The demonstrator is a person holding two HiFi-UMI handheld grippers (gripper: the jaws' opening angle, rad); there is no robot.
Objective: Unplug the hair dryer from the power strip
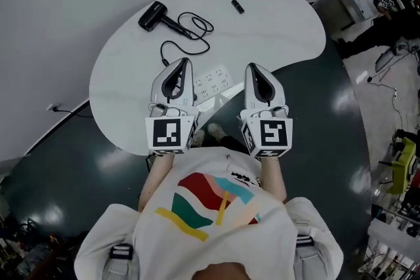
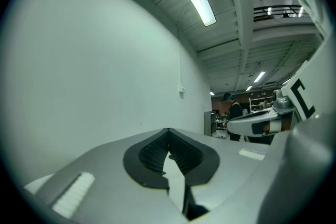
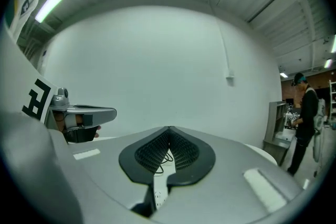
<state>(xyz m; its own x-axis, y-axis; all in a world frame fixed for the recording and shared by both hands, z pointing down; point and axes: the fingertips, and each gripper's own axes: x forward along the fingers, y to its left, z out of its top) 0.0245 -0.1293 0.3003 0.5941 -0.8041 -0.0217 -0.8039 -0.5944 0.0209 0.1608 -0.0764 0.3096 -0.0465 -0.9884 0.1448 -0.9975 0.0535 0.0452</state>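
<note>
A black hair dryer lies at the far left of the white table. Its black cord loops beside it, then runs toward the near edge, where its end is hidden behind my left gripper. The white power strip lies near the front edge, between my left gripper and my right gripper. Both grippers hang above the table's near edge, pointing level across it, shut with nothing in them. In the right gripper view, a slice of the power strip and cord shows below the shut jaws.
A small black object lies at the table's far side. Behind the table is a plain white wall. Dark glossy floor surrounds the table, with cluttered shelves at right. A person stands far off at a counter.
</note>
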